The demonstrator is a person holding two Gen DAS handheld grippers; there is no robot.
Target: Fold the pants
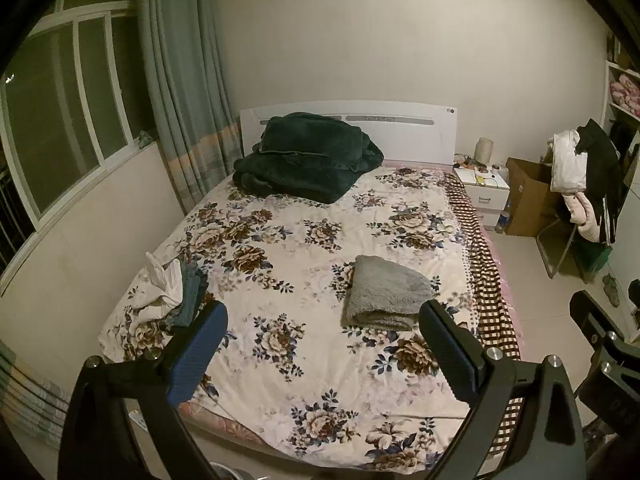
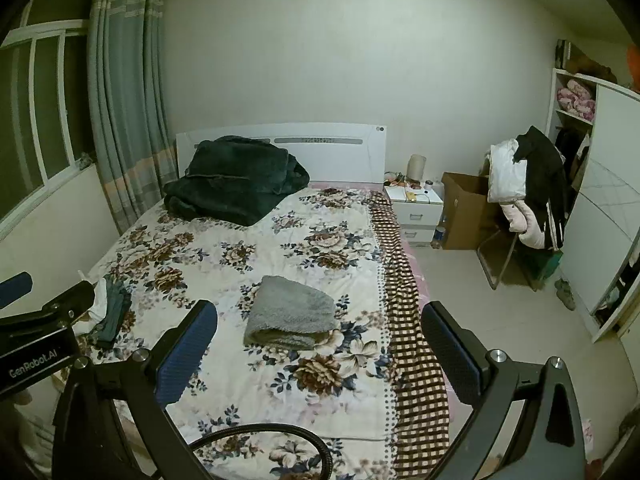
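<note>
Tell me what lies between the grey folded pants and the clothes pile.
Only bare floral sheet separates the grey pants from the clothes pile; both views show it.

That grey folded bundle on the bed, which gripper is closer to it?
Probably the right gripper, though only slightly. The grey folded bundle lies almost straight ahead of it, while it sits ahead and right of the left gripper. Neither touches it; both jaws are open.

Bed: floral sheet [image 1: 320, 240] spans centre; white headboard [image 1: 400, 128] at 12 o'clock.
Blanket: dark green heap [image 1: 304, 156] at 11 o'clock, touching headboard.
Nightstand: white [image 1: 486, 192], at 2 o'clock, just beside bed; small clutter on top.
Cardboard box [image 1: 528, 200]: just beyond nightstand.
Chair: at 3 o'clock, draped with clothes [image 1: 584, 176].
Curtain [image 1: 180, 80]: 10 o'clock, beside window [image 1: 60, 120].
</note>
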